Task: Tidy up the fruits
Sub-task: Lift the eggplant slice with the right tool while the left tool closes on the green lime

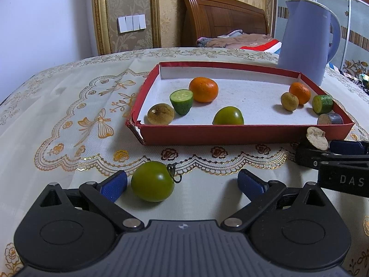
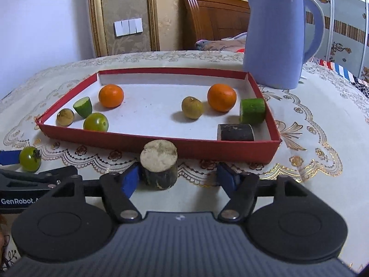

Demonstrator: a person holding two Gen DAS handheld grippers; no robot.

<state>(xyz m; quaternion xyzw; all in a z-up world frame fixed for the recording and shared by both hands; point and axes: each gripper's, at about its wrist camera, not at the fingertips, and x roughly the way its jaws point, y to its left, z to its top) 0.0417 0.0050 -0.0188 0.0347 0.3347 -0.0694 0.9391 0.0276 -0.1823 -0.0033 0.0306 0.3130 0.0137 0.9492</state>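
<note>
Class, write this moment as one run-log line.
left gripper: open around green tomato | right gripper: open, dark stub against one pad | red tray: holds remaining fruit

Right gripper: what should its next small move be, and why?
Probably close the right gripper on the dark stub. The stub stands upright on the tablecloth outside the red tray, against one pad, with a gap to the other, so nothing is gripped yet.
</note>
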